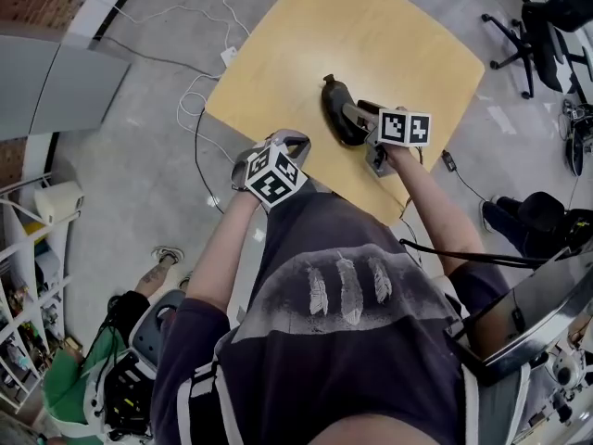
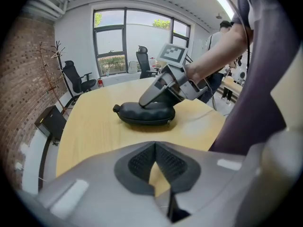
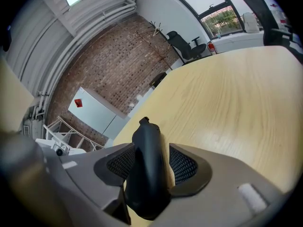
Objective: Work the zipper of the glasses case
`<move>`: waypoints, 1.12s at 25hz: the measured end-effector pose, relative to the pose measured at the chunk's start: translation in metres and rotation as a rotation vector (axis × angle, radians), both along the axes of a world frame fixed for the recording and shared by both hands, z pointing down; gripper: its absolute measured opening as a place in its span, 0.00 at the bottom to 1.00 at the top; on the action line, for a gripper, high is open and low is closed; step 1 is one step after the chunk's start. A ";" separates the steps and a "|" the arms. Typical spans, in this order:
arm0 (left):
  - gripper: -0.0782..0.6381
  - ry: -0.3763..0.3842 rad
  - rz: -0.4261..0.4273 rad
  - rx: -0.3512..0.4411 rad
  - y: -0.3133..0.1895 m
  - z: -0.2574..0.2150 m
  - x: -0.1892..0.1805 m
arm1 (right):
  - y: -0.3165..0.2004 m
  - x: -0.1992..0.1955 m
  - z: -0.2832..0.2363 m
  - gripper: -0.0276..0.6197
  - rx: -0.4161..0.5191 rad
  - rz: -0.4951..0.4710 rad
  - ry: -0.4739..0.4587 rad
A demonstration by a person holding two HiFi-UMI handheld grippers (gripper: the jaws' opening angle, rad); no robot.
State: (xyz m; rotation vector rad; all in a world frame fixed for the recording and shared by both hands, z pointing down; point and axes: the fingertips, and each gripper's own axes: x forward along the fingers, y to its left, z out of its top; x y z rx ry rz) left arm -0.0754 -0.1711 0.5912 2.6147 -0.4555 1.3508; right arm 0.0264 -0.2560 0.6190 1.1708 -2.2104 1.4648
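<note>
**Current state.** The glasses case (image 1: 334, 105) lies closed on the desk (image 1: 371, 26), toward the edge nearest the operator. The right claw (image 1: 350, 119) straddles it from above with its jaws standing wide. In the right gripper view the case sits between the pads (image 3: 182, 167), and a strip of desk shows beside one of them. The case is therefore enclosed, not clamped. The left claw (image 1: 289, 143) hangs over the near desk edge, well apart from the case, with its jaws fully closed on nothing. The zipper (image 2: 151, 123) runs along the case's side seam. A small tab at one end appears to be the pull (image 2: 169, 122).

**Assessed step.** The case is being secured before the left claw addresses the pull. The zipper itself is not yet worked.

**Hazards.**
- Slide: if the zipper is pulled before the right claw tightens, the smooth case is likely to skid across the desk.
- Roll or squirt: the shell is rounded, so an off-centre squeeze may tip it or eject it from between the pads.
- Missed pull: the tab is small and sits low against the desk, so closed jaws cannot take it. The left claw must open first, or it will only push the case.
- Blocked track: a right-claw pad resting over the seam would obstruct slider travel.
</note>
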 end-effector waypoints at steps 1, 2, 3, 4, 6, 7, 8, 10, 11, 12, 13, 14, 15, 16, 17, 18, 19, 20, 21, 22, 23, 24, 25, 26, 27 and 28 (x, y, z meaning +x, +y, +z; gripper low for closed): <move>0.11 0.004 0.000 -0.002 -0.001 -0.001 -0.001 | -0.001 0.002 0.000 0.39 0.007 -0.003 0.017; 0.11 0.009 -0.002 -0.006 -0.001 -0.001 -0.001 | -0.002 0.004 0.000 0.39 0.017 -0.005 0.034; 0.11 0.017 -0.009 -0.011 -0.002 -0.002 -0.001 | -0.003 0.005 -0.001 0.39 0.027 -0.008 0.051; 0.11 0.029 -0.025 -0.015 -0.003 -0.004 -0.001 | -0.004 0.005 -0.001 0.39 0.036 -0.011 0.062; 0.11 0.062 -0.089 -0.009 -0.010 -0.011 -0.004 | -0.005 0.004 -0.003 0.39 0.048 -0.016 0.064; 0.11 0.081 -0.132 0.002 -0.015 -0.016 -0.007 | -0.005 0.004 -0.005 0.39 0.057 -0.014 0.058; 0.11 0.103 -0.176 0.015 -0.021 -0.022 -0.011 | -0.005 0.003 -0.009 0.39 0.069 -0.007 0.053; 0.11 0.145 -0.257 0.045 -0.033 -0.036 -0.018 | -0.005 0.006 -0.019 0.39 0.101 0.014 0.043; 0.11 0.162 -0.293 0.062 -0.039 -0.043 -0.022 | -0.005 0.008 -0.025 0.39 0.116 0.023 0.036; 0.11 0.174 -0.325 0.081 -0.044 -0.051 -0.025 | -0.005 0.011 -0.031 0.38 0.131 0.031 0.028; 0.11 0.182 -0.353 0.105 -0.049 -0.059 -0.027 | -0.006 0.014 -0.037 0.37 0.146 0.039 0.019; 0.11 0.187 -0.375 0.131 -0.052 -0.067 -0.030 | -0.006 0.016 -0.044 0.34 0.162 0.048 0.007; 0.11 0.188 -0.393 0.157 -0.055 -0.075 -0.033 | -0.006 0.018 -0.051 0.30 0.178 0.058 -0.009; 0.11 0.188 -0.407 0.181 -0.055 -0.083 -0.035 | -0.005 0.020 -0.059 0.23 0.192 0.067 -0.029; 0.11 0.189 -0.418 0.201 -0.054 -0.089 -0.035 | -0.003 0.022 -0.065 0.16 0.204 0.071 -0.052; 0.11 0.191 -0.427 0.218 -0.051 -0.095 -0.032 | 0.001 0.024 -0.071 0.05 0.216 0.067 -0.073; 0.11 0.190 -0.433 0.234 -0.047 -0.100 -0.028 | 0.004 0.028 -0.076 0.05 0.229 0.058 -0.090; 0.11 0.189 -0.439 0.249 -0.043 -0.105 -0.022 | 0.008 0.031 -0.080 0.05 0.244 0.046 -0.104; 0.11 0.189 -0.445 0.264 -0.039 -0.110 -0.018 | 0.011 0.033 -0.085 0.05 0.257 0.030 -0.121; 0.11 0.193 -0.457 0.274 -0.036 -0.115 -0.015 | 0.014 0.032 -0.091 0.05 0.267 0.011 -0.141; 0.11 0.202 -0.474 0.276 -0.032 -0.120 -0.013 | 0.018 0.029 -0.096 0.05 0.273 -0.013 -0.160; 0.11 0.218 -0.495 0.269 -0.028 -0.125 -0.011 | 0.020 0.025 -0.100 0.05 0.277 -0.041 -0.176; 0.11 0.235 -0.515 0.256 -0.025 -0.128 -0.010 | 0.023 0.020 -0.105 0.05 0.280 -0.069 -0.188; 0.11 0.249 -0.531 0.240 -0.020 -0.130 -0.008 | 0.026 0.015 -0.109 0.05 0.284 -0.096 -0.198; 0.11 0.258 -0.542 0.224 -0.016 -0.132 -0.006 | 0.029 0.011 -0.112 0.05 0.287 -0.121 -0.208; 0.11 0.263 -0.548 0.207 -0.009 -0.133 -0.004 | 0.033 0.007 -0.115 0.05 0.289 -0.143 -0.221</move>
